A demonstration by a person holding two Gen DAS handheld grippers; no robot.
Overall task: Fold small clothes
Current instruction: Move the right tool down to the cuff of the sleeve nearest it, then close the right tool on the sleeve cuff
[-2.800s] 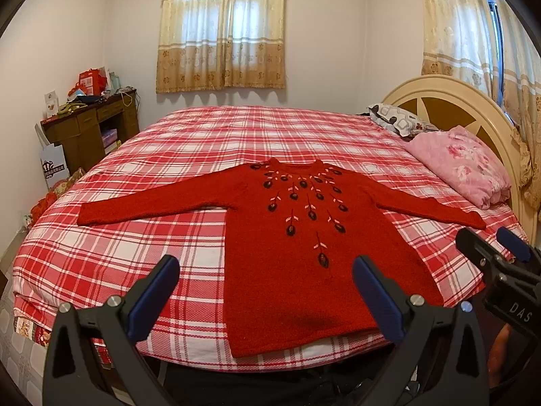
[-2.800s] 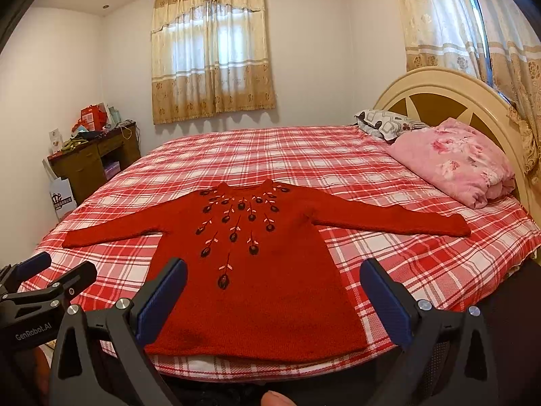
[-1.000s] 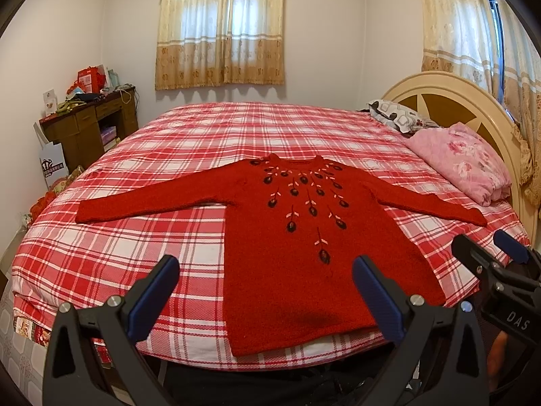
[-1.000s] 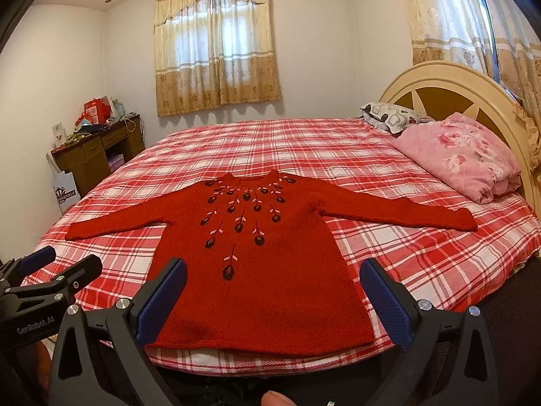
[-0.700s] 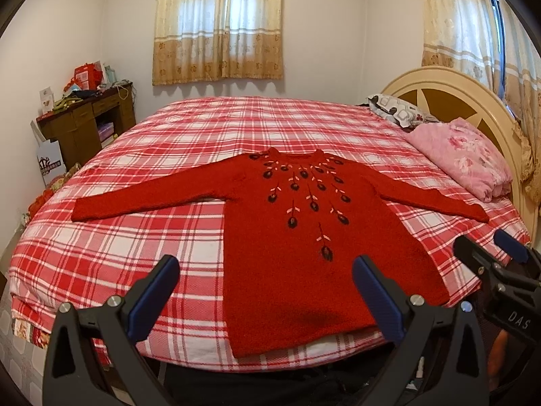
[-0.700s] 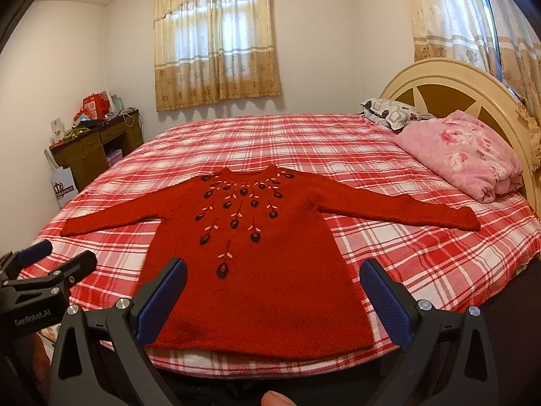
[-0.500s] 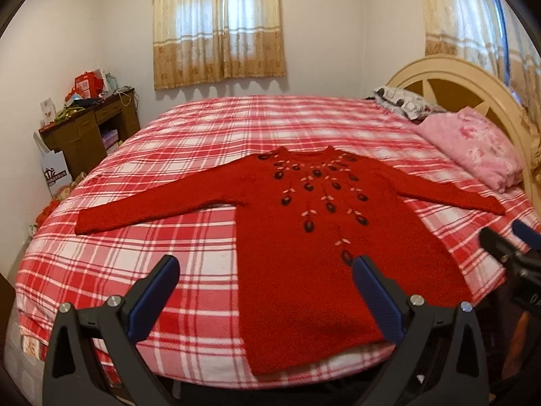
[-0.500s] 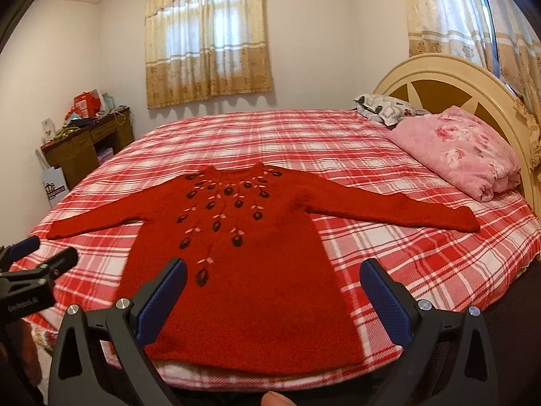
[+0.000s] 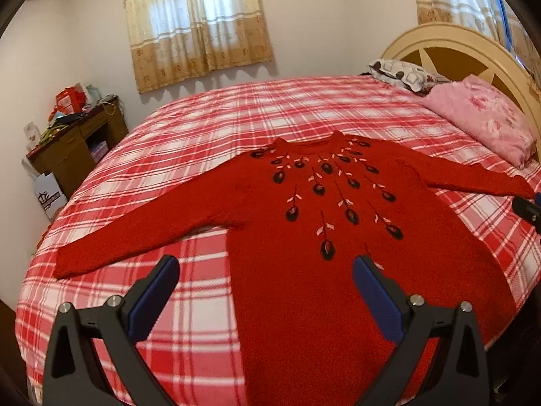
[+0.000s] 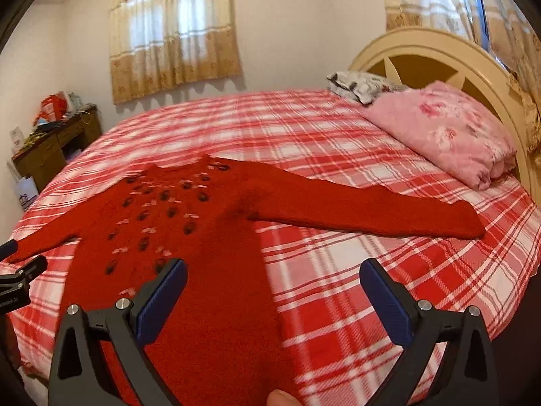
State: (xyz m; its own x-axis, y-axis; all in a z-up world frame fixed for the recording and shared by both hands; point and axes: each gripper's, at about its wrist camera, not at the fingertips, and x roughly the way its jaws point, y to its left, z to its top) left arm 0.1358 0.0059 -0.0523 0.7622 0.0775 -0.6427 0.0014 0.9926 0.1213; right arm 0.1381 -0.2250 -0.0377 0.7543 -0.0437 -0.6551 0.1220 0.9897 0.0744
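A red knit sweater (image 9: 304, 237) with dark embroidered flowers lies flat, face up, on the red plaid bed (image 9: 209, 142), both sleeves spread out. My left gripper (image 9: 265, 270) is open and empty, hovering over the sweater's lower left side. My right gripper (image 10: 272, 274) is open and empty over the sweater's (image 10: 203, 237) lower right side, with the right sleeve (image 10: 372, 213) stretching away ahead. The right gripper's tip shows at the right edge of the left wrist view (image 9: 527, 208); the left gripper's tip shows at the left edge of the right wrist view (image 10: 20, 270).
A pink folded quilt (image 10: 446, 132) and a patterned pillow (image 10: 358, 86) lie by the cream headboard (image 10: 439, 54). A cluttered wooden desk (image 9: 74, 142) stands left of the bed, with a white bag (image 9: 49, 196) beside it. Curtained windows are behind.
Both grippers have moved forward over the bed, closer to the sweater. The right gripper has swung to the right, toward the right sleeve. Both stay open.
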